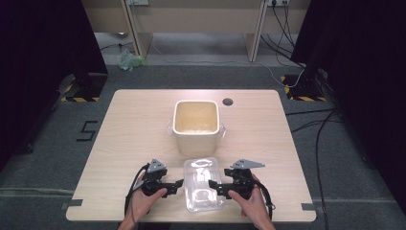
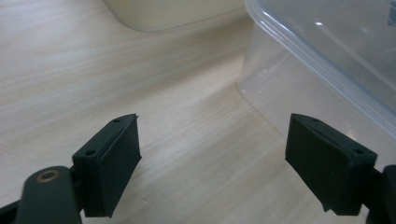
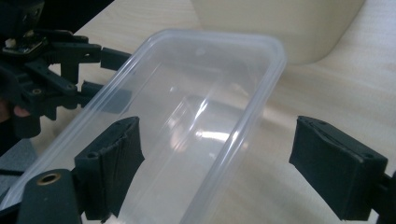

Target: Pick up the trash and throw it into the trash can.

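A pale wooden worktop (image 1: 129, 129) carried a cream square tub (image 1: 196, 125) at its middle and a clear plastic container (image 1: 203, 184) near the front edge.

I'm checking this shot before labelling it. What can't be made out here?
- Inside of the cream tub: high view, too small to tell any contents.
- Clear box: left gripper view, cut off by top and right edges.
- Cream tub: right gripper view, cut off by top edge.
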